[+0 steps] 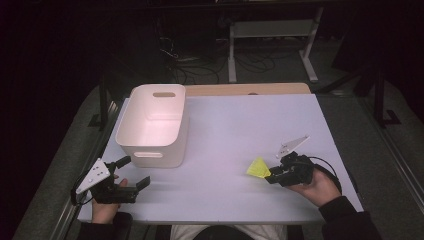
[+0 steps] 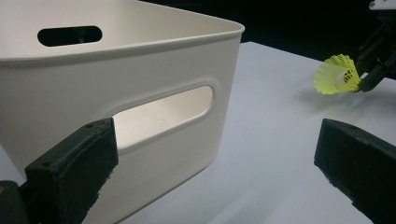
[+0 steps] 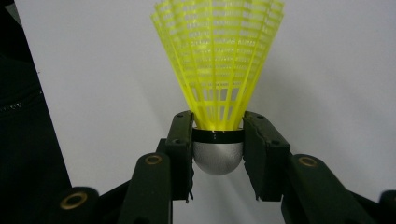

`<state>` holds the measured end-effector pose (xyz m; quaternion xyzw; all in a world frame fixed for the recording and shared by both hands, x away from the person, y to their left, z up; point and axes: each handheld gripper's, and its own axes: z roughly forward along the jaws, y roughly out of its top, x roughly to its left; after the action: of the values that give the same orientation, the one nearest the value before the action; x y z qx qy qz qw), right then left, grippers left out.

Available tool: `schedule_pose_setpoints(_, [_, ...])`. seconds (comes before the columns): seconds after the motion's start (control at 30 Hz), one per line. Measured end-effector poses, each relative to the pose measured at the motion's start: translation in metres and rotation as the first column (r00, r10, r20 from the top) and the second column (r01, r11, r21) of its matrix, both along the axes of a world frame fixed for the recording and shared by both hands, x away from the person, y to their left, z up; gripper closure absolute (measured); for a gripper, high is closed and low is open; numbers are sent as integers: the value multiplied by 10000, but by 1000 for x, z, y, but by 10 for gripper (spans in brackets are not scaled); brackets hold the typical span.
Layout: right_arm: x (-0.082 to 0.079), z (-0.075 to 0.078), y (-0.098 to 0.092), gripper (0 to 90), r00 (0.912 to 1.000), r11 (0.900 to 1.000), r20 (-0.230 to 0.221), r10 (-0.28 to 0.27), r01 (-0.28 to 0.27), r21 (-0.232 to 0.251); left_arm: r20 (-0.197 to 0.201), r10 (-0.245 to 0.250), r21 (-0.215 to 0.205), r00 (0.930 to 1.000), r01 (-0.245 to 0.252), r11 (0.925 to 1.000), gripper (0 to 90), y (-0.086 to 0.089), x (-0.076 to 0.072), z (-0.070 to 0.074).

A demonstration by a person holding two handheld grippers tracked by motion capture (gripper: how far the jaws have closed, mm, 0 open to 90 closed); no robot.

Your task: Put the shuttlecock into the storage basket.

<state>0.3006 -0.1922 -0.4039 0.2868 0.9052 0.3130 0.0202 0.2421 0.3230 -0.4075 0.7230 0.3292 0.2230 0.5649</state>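
Gripping yellow mesh shuttlecock (image 3: 218, 70) by its silver cap: right gripper (image 3: 217, 149) fingers | left gripper (image 2: 210, 172) released (beside smooth white bin (image 2: 140, 70))

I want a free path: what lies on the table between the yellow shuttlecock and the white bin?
Nothing: in the high view, bare white table separates the shuttlecock from the bin.

So the table (image 1: 235, 130) has a plain white top with a strip of bare wood along its far edge. Sitting right on it is one white plastic bin (image 1: 152, 125) with cut-out handles, just ahead of the left tongs (image 1: 131, 172), well left of the right tongs (image 1: 270, 176).
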Motion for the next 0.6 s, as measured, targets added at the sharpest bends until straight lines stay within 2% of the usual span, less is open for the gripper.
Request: schedule_pose_setpoints(0.6, [7,15,7,634,9998,9998,61,190,-190,60,3,-11,15,10000,11,10000,0,0,0,0])
